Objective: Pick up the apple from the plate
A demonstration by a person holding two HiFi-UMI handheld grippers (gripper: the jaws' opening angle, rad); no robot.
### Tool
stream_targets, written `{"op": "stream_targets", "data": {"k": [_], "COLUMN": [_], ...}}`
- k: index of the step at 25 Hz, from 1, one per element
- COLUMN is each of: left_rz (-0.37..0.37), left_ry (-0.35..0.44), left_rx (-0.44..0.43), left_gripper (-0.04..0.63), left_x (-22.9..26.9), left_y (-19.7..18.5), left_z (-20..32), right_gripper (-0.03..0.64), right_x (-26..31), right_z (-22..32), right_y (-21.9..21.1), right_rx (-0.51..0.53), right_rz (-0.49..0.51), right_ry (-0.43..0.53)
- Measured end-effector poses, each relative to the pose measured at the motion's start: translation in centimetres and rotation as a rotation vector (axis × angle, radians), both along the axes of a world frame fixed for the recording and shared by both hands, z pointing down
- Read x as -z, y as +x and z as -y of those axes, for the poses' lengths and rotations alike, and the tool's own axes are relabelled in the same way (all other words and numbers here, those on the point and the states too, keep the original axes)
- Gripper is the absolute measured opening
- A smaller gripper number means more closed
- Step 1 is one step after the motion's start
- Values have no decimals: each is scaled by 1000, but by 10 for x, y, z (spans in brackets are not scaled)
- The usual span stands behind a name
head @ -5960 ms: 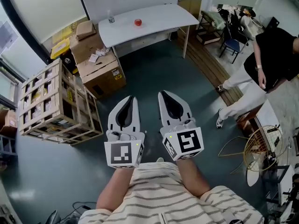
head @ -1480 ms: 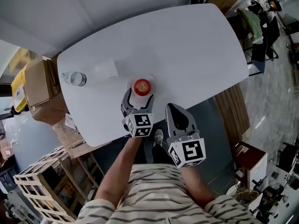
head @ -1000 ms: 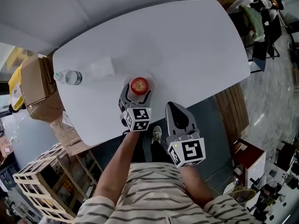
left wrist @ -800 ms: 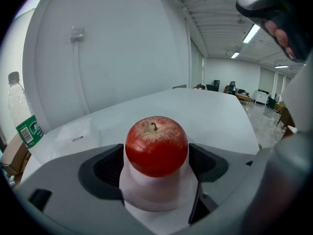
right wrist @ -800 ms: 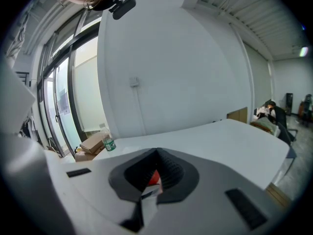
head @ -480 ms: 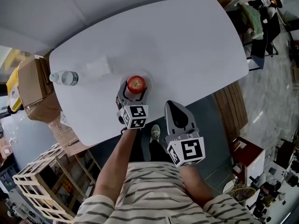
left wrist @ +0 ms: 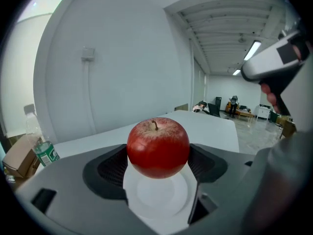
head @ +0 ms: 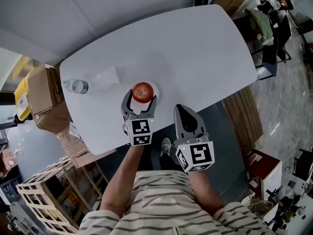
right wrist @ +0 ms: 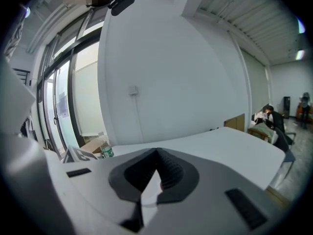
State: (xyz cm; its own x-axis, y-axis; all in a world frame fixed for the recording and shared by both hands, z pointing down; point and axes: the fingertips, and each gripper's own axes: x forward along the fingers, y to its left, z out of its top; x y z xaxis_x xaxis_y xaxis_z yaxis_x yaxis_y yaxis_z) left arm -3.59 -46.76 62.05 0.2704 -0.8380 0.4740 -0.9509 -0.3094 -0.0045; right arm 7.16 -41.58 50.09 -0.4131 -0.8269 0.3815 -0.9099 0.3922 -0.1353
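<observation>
apple [head: 143,92] lies beyond both tongs as seen from the head view. nearest the person, the right tongs [head: 179,107] hang at the near edge of the white surface [head: 195,48], body over the floor; jaws closed tip to tip, nothing between them. further out, the left tongs [head: 141,96] reach over the surface, jaws spread to the width of the apple, one ribbed pad [left wrist: 108,168] pressed on each flank of the fruit; grip confirmed in the left gripper view. apple is red, stem up, sitting between the pads directly over a small white plate [left wrist: 159,199]. its underside appears just clear of the plate; contact at the far rim cannot be ruled out. beyond the plate, to the left, a flat white item [head: 106,76], not identifiable, then a clear bottle [head: 78,86] with a green label, upright near the surface's left end. cardboard boxes [head: 41,89] stand on the floor past that end
</observation>
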Motion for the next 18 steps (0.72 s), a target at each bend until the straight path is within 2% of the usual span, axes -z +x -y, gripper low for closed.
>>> {"op": "stream_targets", "data": {"k": [2,7,11,18], "left_rz": [-17,0,-49,-76], "left_ry": [21,96,136,197], "left_rx": [14,15,34,63], "left_gripper": [395,394,394,394], "left_x": [23,83,129,187], "left_y": [0,8,15,15], "left_z": [-4,-12,-21,-45], "right_gripper": [3,3,3,3], "right_x": [10,39,66,105], "right_z": [-1,-2,-6,-14], "right_y": [2,7,10,7], "right_rx": [-2,6,17,43], "right_rz": [9,18,28,60], "right_ry": [16,59,96,157]}}
